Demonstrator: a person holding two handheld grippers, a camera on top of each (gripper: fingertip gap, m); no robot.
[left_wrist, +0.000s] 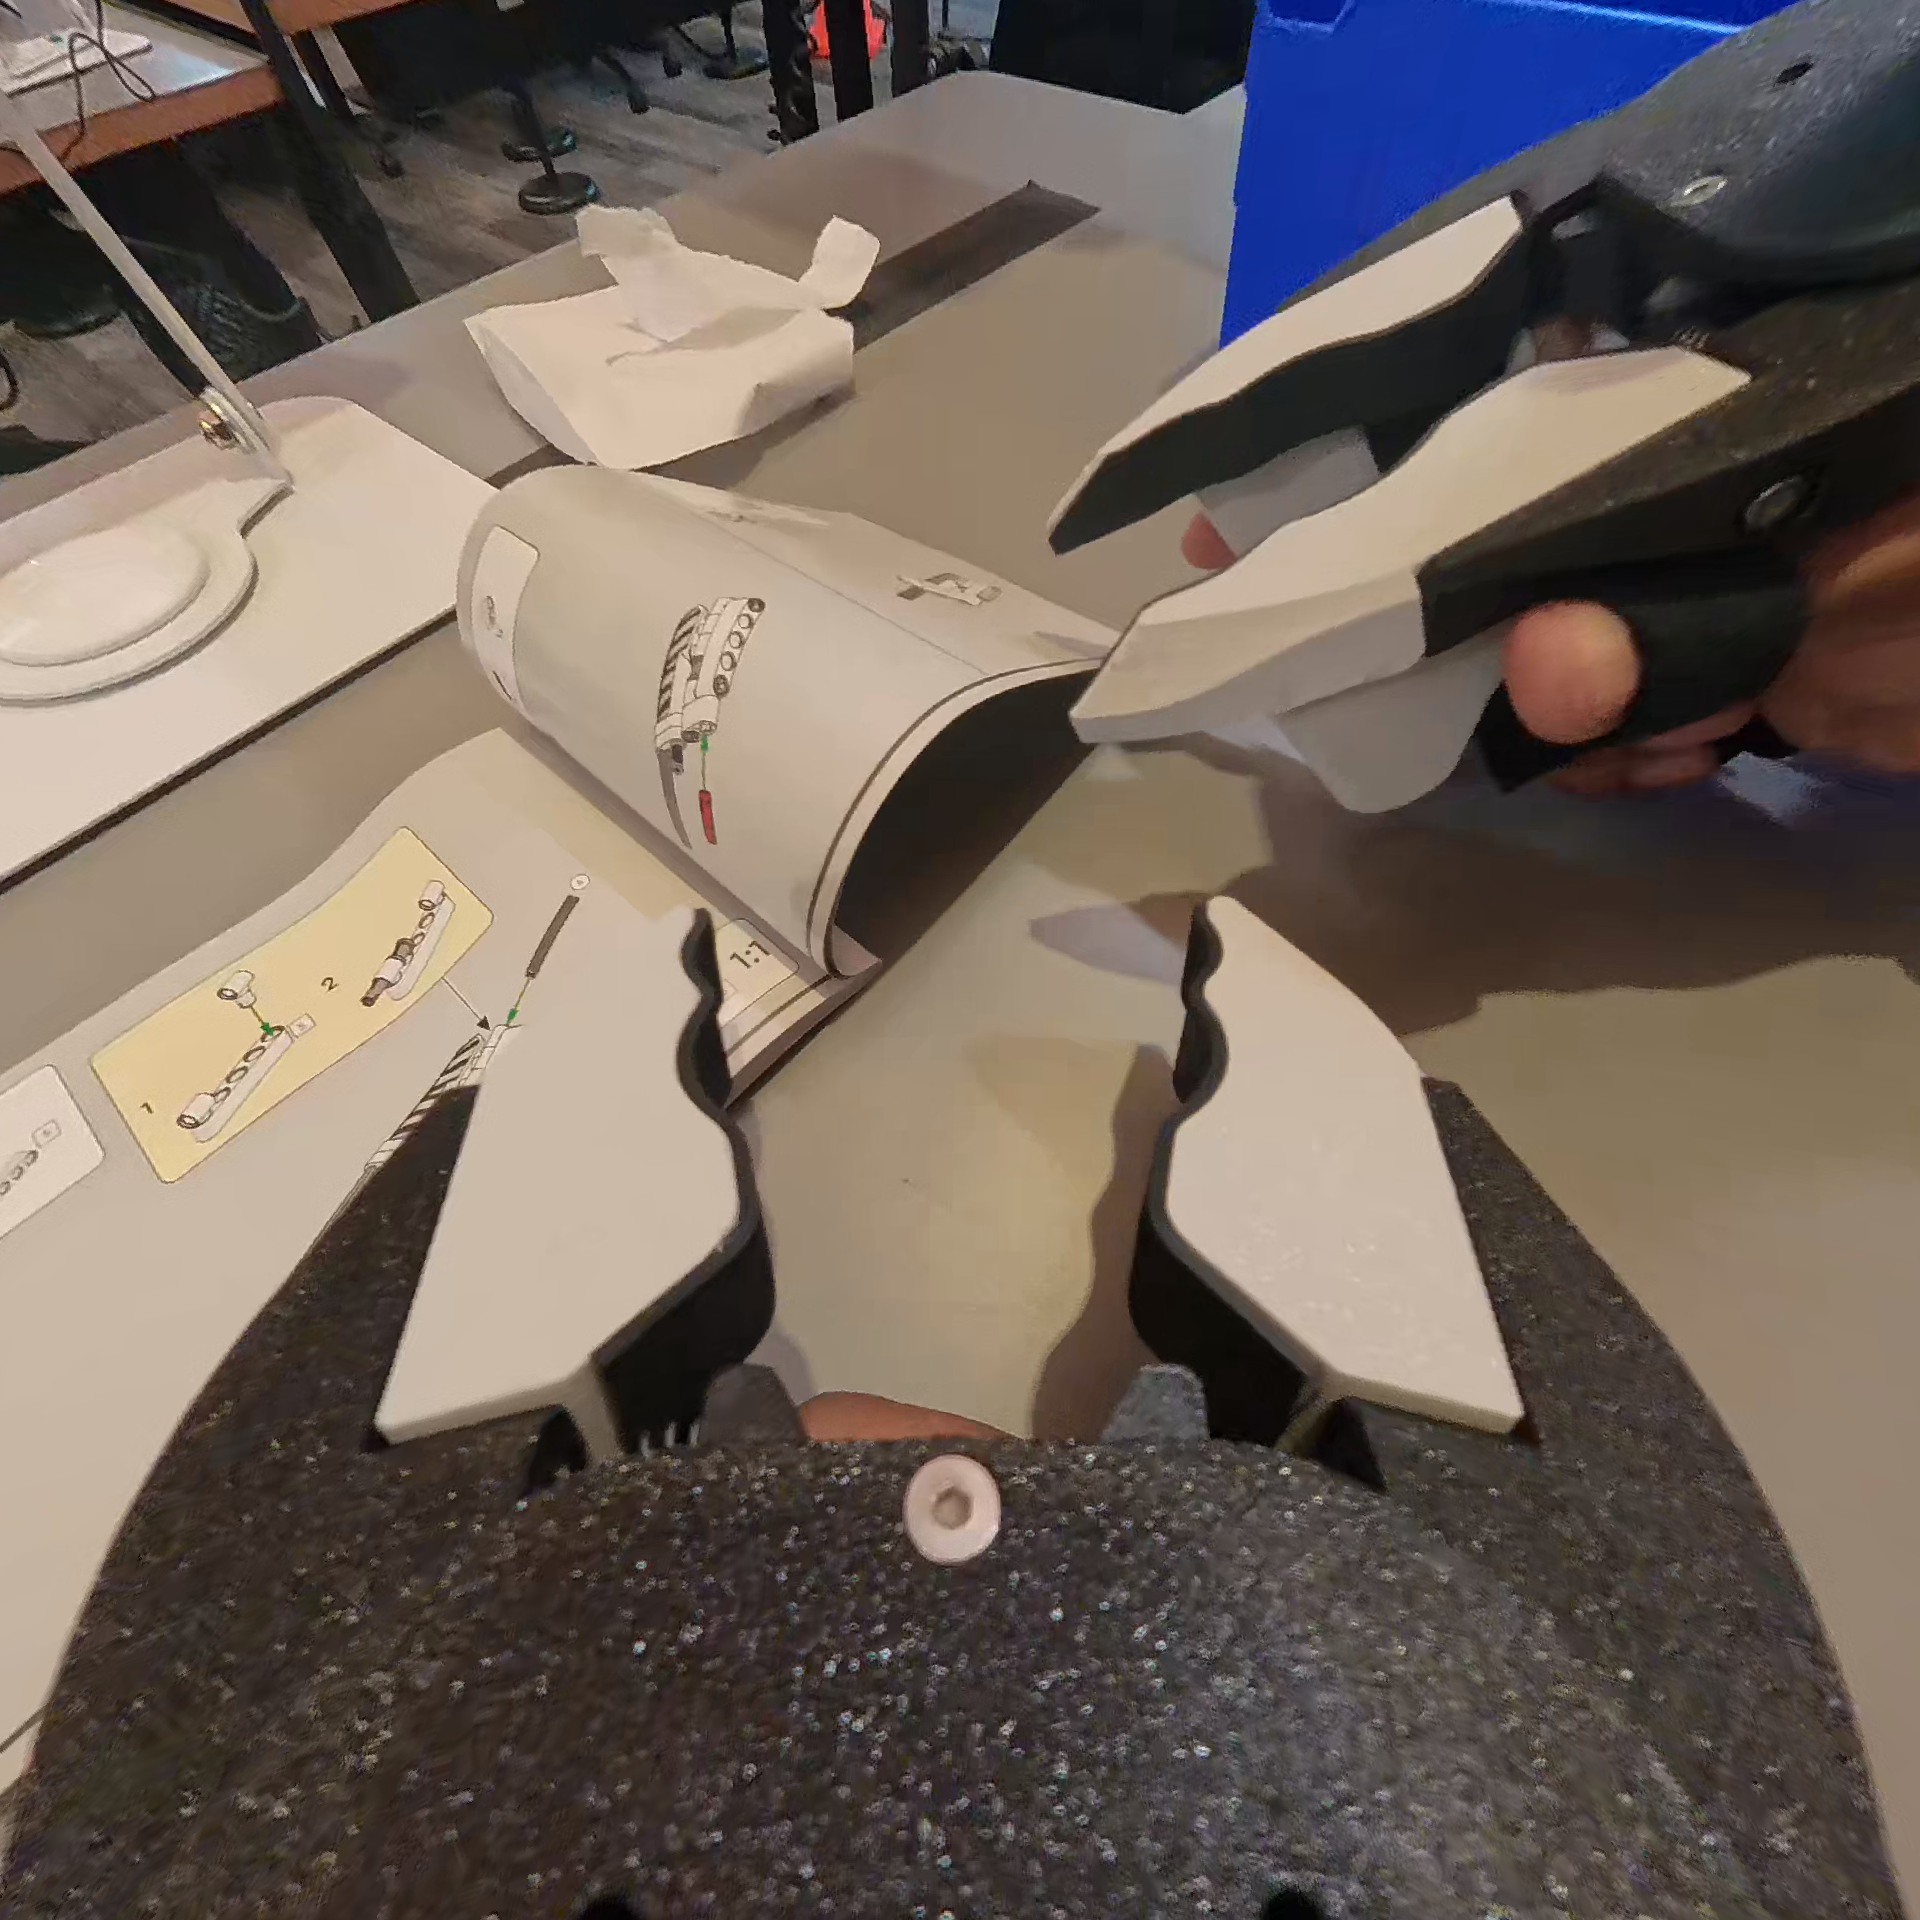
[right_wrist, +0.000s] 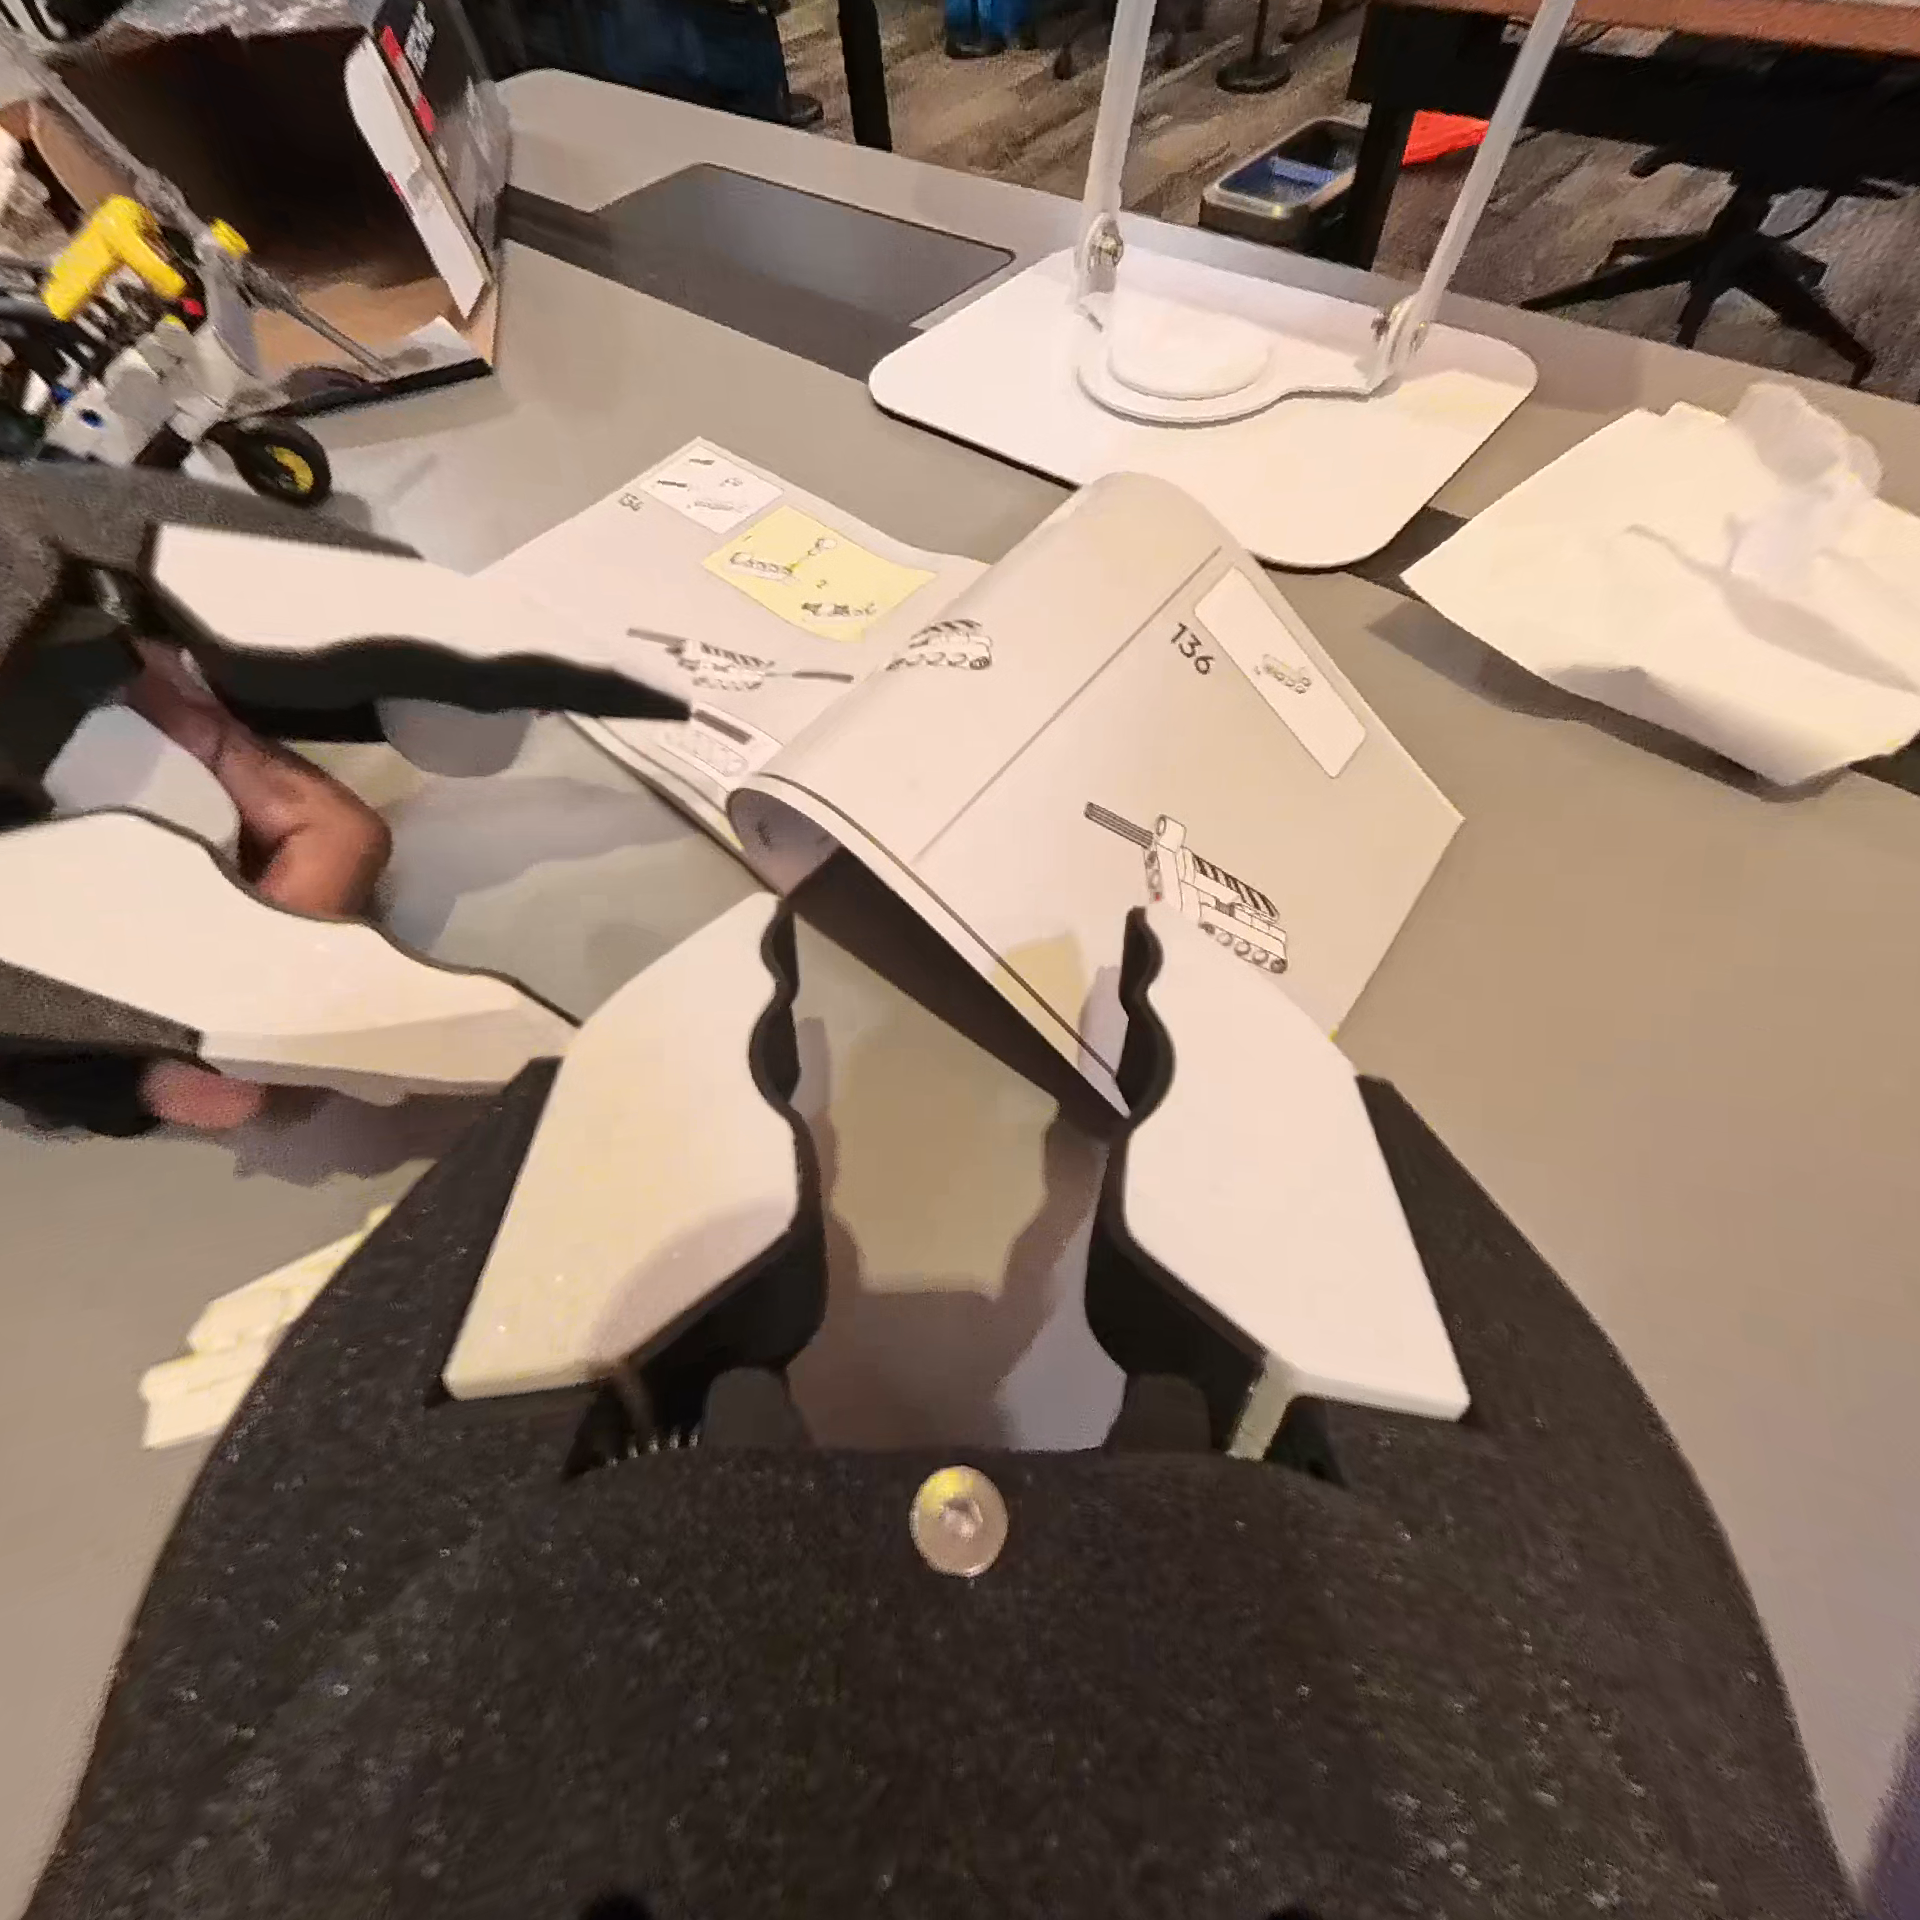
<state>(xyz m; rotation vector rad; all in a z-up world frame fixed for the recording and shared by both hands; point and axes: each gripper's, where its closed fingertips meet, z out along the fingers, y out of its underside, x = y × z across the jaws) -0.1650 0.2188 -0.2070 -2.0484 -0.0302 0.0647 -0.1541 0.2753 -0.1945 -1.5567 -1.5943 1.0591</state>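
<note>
An open instruction booklet (left_wrist: 312, 997) lies on the grey table (left_wrist: 1558, 1143), with one page (left_wrist: 790, 644) lifted and curled over in an arch. My left gripper (left_wrist: 956, 925) is open and empty; its left finger (left_wrist: 582, 1143) is over the booklet's flat page. My right gripper (left_wrist: 1075, 623) is open, and its lower finger touches the free edge of the curled page. In the right wrist view the page (right_wrist: 1091, 727) slants between my right gripper's (right_wrist: 956, 925) spread fingers, its edge by the right finger (right_wrist: 1247, 1195); the pads do not clamp it. The left gripper (right_wrist: 623, 862) shows open at the left.
A white lamp base (right_wrist: 1195, 416) stands behind the booklet. Crumpled white paper towels (right_wrist: 1683, 592) lie at the right. A toy brick model with yellow parts (right_wrist: 135, 343) and an open cardboard box (right_wrist: 416, 177) stand far left. A blue bin (left_wrist: 1403, 135) stands beyond the table.
</note>
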